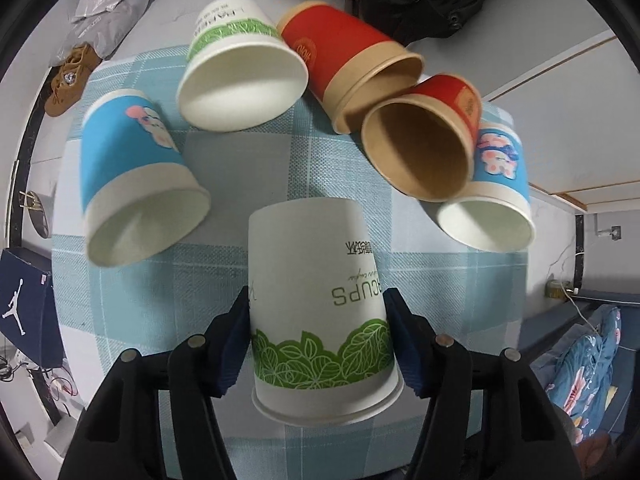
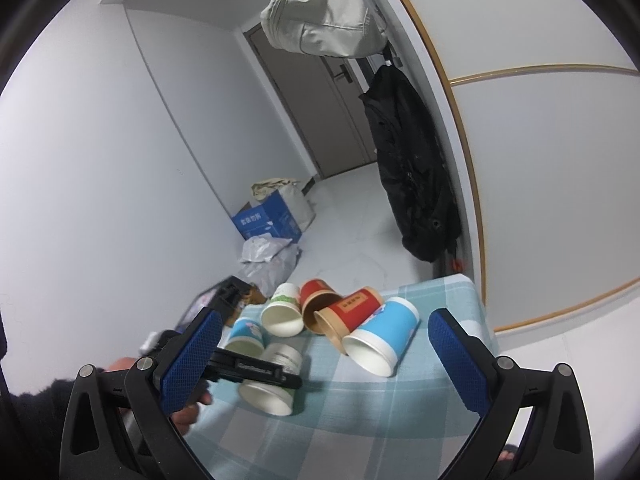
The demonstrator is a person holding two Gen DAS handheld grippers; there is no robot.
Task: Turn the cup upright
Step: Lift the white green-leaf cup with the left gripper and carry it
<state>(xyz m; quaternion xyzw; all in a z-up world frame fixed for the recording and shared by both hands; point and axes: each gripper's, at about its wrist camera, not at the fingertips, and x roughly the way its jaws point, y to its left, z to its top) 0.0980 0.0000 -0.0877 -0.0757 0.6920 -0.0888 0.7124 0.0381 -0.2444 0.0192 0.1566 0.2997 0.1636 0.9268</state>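
Note:
My left gripper [image 1: 318,320] is shut on a white paper cup with a green leaf band [image 1: 320,312]; its rim faces the camera and its base points away. The same cup [image 2: 276,376] shows in the right wrist view, held by the left gripper's black finger [image 2: 256,368] over the checked cloth. Several other cups lie on their sides: a blue one [image 1: 132,176], a white-green one [image 1: 240,68], two red-brown ones [image 1: 352,68] [image 1: 424,140] and another blue one [image 1: 496,188]. My right gripper [image 2: 324,352] is open and empty above the table's near side.
The blue checked tablecloth [image 1: 248,184] covers a small table [image 2: 440,364]. A black coat [image 2: 412,176] hangs on the wall beyond, a blue box [image 2: 268,220] and bags lie on the floor. A shoe [image 1: 68,80] sits left of the table.

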